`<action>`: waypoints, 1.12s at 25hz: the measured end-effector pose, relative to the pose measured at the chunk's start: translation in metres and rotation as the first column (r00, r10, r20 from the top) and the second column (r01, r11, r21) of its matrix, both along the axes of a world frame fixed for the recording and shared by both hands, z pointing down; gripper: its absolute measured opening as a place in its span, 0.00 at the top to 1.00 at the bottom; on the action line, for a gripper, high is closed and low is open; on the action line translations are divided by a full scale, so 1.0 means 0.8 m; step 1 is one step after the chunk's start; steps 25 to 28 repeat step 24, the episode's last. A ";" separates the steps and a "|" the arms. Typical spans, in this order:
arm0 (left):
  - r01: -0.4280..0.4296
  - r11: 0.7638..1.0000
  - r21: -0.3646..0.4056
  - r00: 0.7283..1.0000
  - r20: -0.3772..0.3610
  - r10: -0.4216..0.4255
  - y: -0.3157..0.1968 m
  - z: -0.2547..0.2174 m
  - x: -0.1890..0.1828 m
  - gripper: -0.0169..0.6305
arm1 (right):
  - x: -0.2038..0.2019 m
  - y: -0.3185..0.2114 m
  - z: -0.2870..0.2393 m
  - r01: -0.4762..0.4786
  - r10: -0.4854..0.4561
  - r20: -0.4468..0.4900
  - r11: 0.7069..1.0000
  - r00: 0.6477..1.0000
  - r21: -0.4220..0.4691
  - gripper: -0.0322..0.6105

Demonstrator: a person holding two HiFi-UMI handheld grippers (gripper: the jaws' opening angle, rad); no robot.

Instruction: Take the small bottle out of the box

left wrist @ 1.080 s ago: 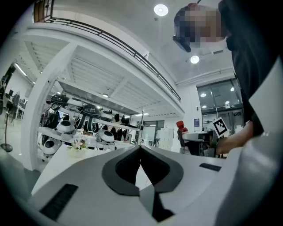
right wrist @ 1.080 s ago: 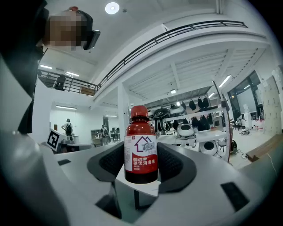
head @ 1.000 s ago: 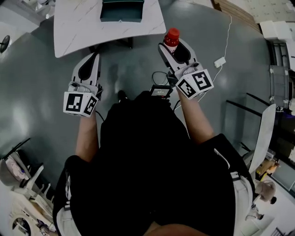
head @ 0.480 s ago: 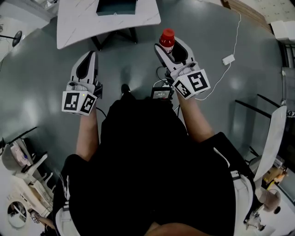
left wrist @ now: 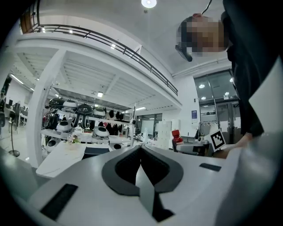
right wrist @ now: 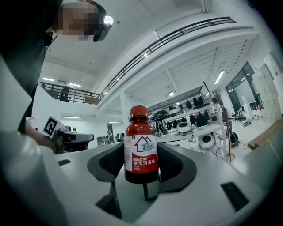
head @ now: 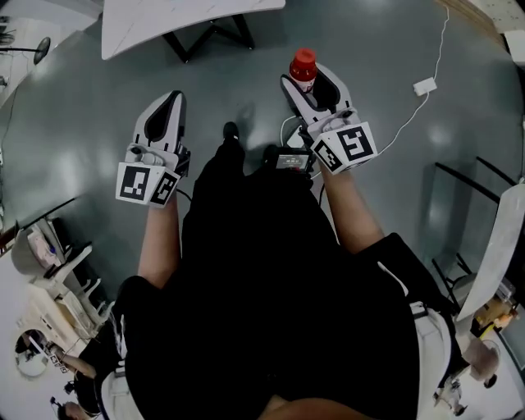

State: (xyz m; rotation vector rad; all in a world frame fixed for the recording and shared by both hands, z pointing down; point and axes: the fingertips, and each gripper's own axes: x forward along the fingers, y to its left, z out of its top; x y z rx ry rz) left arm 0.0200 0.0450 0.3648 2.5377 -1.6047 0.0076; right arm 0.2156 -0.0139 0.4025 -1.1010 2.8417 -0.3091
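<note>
Over the grey floor (head: pixel 74 148), the right gripper (head: pixel 308 79) clamped the small bottle (right wrist: pixel 141 150); the left gripper (head: pixel 172 100) sat with jaws together, a white table (head: pixel 164 23) ahead.

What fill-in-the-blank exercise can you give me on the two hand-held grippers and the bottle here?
The right hand-held gripper is shut on the small bottle, whose cap is ____.
The left hand-held gripper is shut with ____ between its jaws.
The table lies at the ____ edge of the head view.
Missing words: red; nothing; top.
</note>
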 end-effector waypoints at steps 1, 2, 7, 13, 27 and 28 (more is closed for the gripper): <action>-0.004 1.000 -0.006 1.000 0.000 0.004 0.007 0.003 0.002 0.95 | 0.000 0.006 0.005 0.001 -0.001 -0.001 1.000 1.000 -0.009 0.58; -0.007 1.000 -0.012 1.000 -0.003 0.007 0.012 0.008 0.001 0.95 | -0.001 0.011 0.008 0.002 -0.002 -0.004 1.000 1.000 -0.014 0.58; -0.023 0.999 -0.027 0.998 -0.064 0.022 0.016 0.023 -0.024 0.95 | -0.020 0.025 0.001 -0.019 0.020 -0.035 1.000 0.999 0.021 0.58; -0.093 0.995 0.043 0.992 -0.087 0.096 0.021 -0.022 -0.042 0.95 | -0.030 0.035 -0.033 -0.078 0.080 -0.039 0.995 0.996 0.059 0.58; -0.035 0.999 0.025 0.984 -0.171 0.039 0.037 -0.019 -0.115 0.95 | -0.082 0.048 -0.047 -0.064 0.069 -0.065 0.995 0.996 0.082 0.58; -0.035 0.999 0.025 0.984 -0.171 0.039 0.037 -0.019 -0.115 0.95 | -0.082 0.048 -0.047 -0.064 0.069 -0.065 0.995 0.996 0.082 0.58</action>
